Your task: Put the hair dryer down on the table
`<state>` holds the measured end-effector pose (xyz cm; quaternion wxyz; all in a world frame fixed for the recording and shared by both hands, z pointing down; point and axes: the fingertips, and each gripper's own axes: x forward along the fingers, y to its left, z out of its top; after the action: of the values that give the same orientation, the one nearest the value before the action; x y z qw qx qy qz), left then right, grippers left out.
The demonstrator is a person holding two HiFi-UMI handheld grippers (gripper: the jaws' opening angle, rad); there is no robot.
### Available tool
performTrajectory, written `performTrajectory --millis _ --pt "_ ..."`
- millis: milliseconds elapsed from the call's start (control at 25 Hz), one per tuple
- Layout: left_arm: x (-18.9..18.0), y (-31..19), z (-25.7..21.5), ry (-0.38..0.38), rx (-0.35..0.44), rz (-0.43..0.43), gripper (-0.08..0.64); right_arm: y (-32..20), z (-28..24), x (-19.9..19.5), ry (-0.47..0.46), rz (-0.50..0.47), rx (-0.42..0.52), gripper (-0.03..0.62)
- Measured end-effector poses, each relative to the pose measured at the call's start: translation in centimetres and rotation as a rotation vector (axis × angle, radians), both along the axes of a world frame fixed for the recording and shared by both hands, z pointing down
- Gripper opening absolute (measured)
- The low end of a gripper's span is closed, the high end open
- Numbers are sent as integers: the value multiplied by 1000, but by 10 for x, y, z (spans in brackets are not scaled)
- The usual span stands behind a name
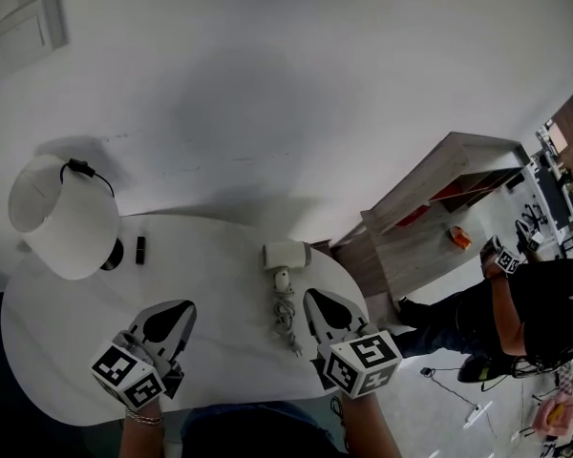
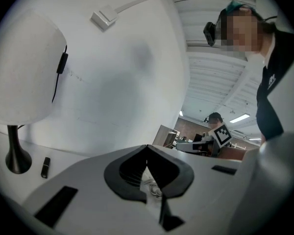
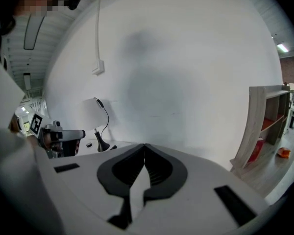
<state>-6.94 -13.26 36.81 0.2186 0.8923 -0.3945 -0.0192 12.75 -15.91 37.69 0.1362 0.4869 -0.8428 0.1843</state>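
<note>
Closest in, the left gripper [image 1: 179,310] and the right gripper [image 1: 317,301] both hover over the near edge of the table [image 1: 210,265]. Each has its jaws clenched tip to tip with nothing between them, and each gripper's own view shows the same. The coiled cord [image 1: 286,315] lies in the gap between the two grippers, just beside the right one. Past it the hair dryer [image 1: 286,255] lies flat on the tabletop, touching neither gripper.

So the put-down looks done, and the step in hand is really just backing off cleanly. The cord is the only thing near enough to catch, so the right gripper probably wants to go up and away from the loops rather than across them — a snag would drag the dryer toward the edge. The left one has plenty of room.

Further back there's a small black thing [image 1: 140,249] and a lamp [image 1: 62,216] at the far left, well apart from the dryer. A wooden shelf [image 1: 439,198] stands off to the right.
</note>
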Motion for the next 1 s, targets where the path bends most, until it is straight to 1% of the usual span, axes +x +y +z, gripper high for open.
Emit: performTrajectory --millis 120,320,440,640,840,1000 --pt "2 -2 -10 6 22 -15 14 -1 -10 0 -12 -19 24 18" --pt "5 -2 -23 7 51 -17 14 1 -20 0 -9 -44 32 18" --pt "3 -1 -32 7 66 -36 14 3 -30 -1 -15 -65 56 18" --pt "1 1 -43 -21 100 -56 14 4 -53 1 -24 -93 119 18" --pt "-1 -1 -50 -60 128 -73 14 5 -70 -2 39 -144 161 18" --pt "-5 -2 -62 -68 158 -86 14 5 -84 -7 12 -163 196 18"
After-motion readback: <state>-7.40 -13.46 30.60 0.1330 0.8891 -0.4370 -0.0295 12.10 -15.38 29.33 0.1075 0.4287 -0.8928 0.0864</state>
